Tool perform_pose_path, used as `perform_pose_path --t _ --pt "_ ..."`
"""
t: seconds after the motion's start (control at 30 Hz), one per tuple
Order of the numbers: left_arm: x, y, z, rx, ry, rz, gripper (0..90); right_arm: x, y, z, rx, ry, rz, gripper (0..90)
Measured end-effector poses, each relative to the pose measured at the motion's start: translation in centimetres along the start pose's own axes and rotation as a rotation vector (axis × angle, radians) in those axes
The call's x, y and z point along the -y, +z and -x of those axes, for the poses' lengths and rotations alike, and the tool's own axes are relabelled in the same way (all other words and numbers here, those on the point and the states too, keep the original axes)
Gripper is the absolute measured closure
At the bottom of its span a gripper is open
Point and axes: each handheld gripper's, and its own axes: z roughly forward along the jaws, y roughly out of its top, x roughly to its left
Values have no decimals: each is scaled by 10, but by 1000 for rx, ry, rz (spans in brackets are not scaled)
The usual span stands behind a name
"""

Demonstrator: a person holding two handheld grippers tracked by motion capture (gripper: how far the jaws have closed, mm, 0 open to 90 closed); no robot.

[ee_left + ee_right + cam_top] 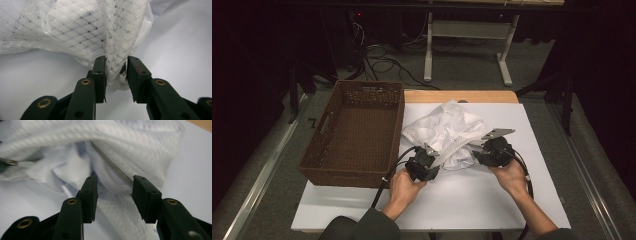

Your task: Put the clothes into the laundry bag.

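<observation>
**White mesh cloth between two tools**

Crumpled in a heap on the white tabletop [472, 200], just right of the brown woven basket [354, 132]: a white mesh cloth [447, 131], its near edge between the two hands. Left tool [428, 161] at the cloth's near left corner, in the left hand [404, 187]. In the left gripper view, a bunched fold of the cloth [75, 27] hanging between the jaws of that tool [116, 75], jaws partly spread, fabric against the left pad, a slim gap at the right one; no firm pinch to be seen. Right tool [488, 154] at the near right edge of the cloth, in the right hand [512, 175]. In the right gripper view, jaws of that tool [115, 197] spread wide, cloth [105, 150] lying loose between and beyond them, pads clear of the fabric. Basket standing at the left of the tabletop, partly over its left edge, close beside the cloth.
</observation>
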Motion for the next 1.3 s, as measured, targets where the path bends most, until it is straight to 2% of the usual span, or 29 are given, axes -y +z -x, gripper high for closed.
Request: perform_pose_path --t 0.1,0.23,0.37,0.47,0.53,0.63,0.7,0.9,1.0,1.03,1.07,1.1,1.13,1.2,1.27,1.3 --pt "1 0 0 -4 -5 -2 667 8 6 10 37 29 -26 552" --pt "2 0 0 -8 -8 -5 662 18 18 26 77 93 -61 515" --pt "2 2 1 -2 -6 -8 672 28 33 37 85 135 -117 502" --pt "3 2 0 -2 -5 -10 706 32 42 40 73 151 -148 551" --pt "3 3 0 3 -2 -9 740 34 46 40 62 140 -157 629" --pt "2 3 -1 11 0 -7 793 33 45 39 52 116 -158 821" --pt "1 0 -1 11 2 6 812 33 43 37 63 91 -160 874" --pt "2 -10 -5 -5 -7 42 825 39 19 33 64 69 -134 878" --pt "6 -14 -7 -8 -7 42 827 51 4 30 41 63 -137 877" --pt "6 -14 -7 -8 -7 42 827 51 4 30 41 63 -137 877" --pt "8 -13 -9 -4 -14 35 826 59 -3 24 7 55 -165 836" --pt "9 -13 -9 -1 -14 31 826 61 -5 22 11 48 -158 790" --pt "9 -13 -10 0 -16 30 825 61 -9 18 16 44 -134 728" --pt "9 -11 -10 4 -17 27 824 56 -18 10 -1 31 -77 679" --pt "8 -11 -10 8 -20 27 823 48 -23 -2 -31 -18 -37 673" --pt "7 -11 -10 10 -14 17 823 43 -24 -9 -64 -40 -23 675"
